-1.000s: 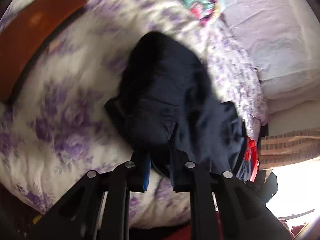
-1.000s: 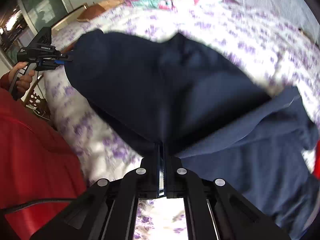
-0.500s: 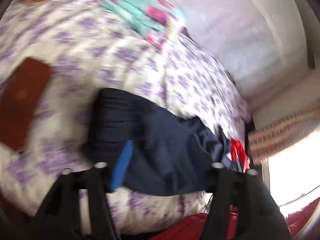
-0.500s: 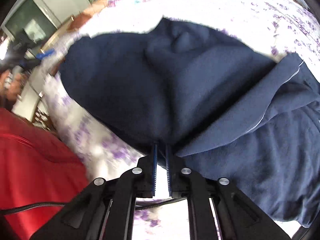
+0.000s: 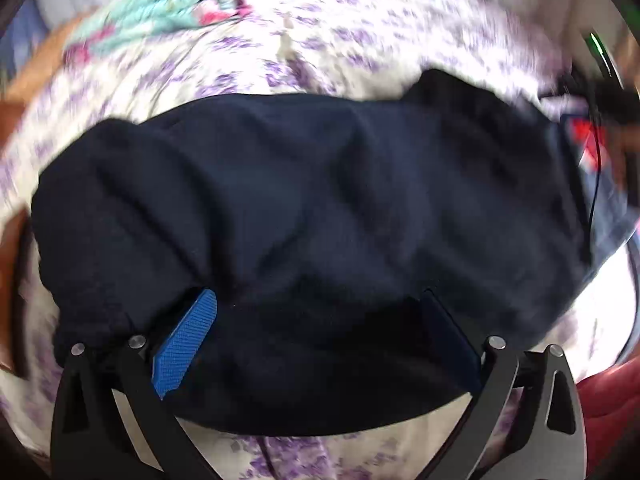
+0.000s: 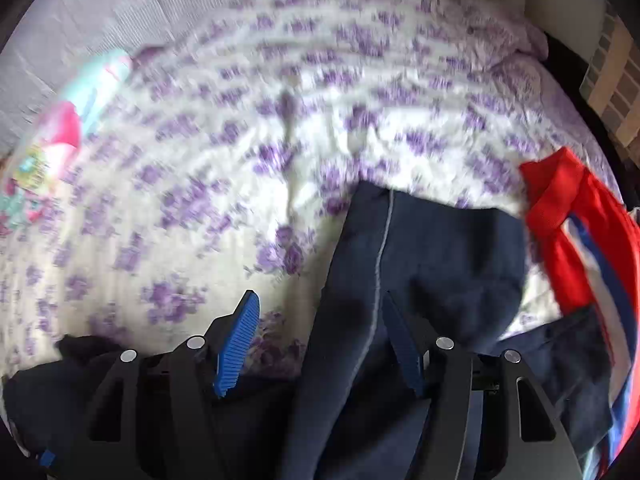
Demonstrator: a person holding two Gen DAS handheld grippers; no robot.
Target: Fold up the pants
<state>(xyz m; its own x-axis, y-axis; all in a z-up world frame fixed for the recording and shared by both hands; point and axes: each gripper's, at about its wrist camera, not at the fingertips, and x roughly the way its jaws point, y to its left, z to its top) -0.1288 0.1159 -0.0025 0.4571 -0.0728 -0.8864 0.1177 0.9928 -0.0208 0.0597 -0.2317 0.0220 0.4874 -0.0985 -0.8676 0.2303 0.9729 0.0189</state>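
Dark navy pants (image 5: 312, 216) lie folded in a wide bundle on a bed with a white and purple floral cover (image 5: 320, 44). My left gripper (image 5: 316, 300) is open, its blue pads (image 5: 188, 336) wide apart just above the near edge of the bundle. In the right wrist view, the pants (image 6: 420, 264) show a pale seam line and run under my right gripper (image 6: 320, 304), which is open with its fingers spread over the cloth and the bed cover (image 6: 200, 184).
A red, white and blue garment (image 6: 568, 240) lies at the bed's right edge beside the pants. A teal and pink pillow (image 5: 160, 16) lies at the far left of the bed. A brick-pattern wall (image 6: 612, 80) stands at the right.
Both grippers have let go of the pants and opened. The pants have dropped onto the bed as a folded bundle. Both cameras have swung to face the bed.
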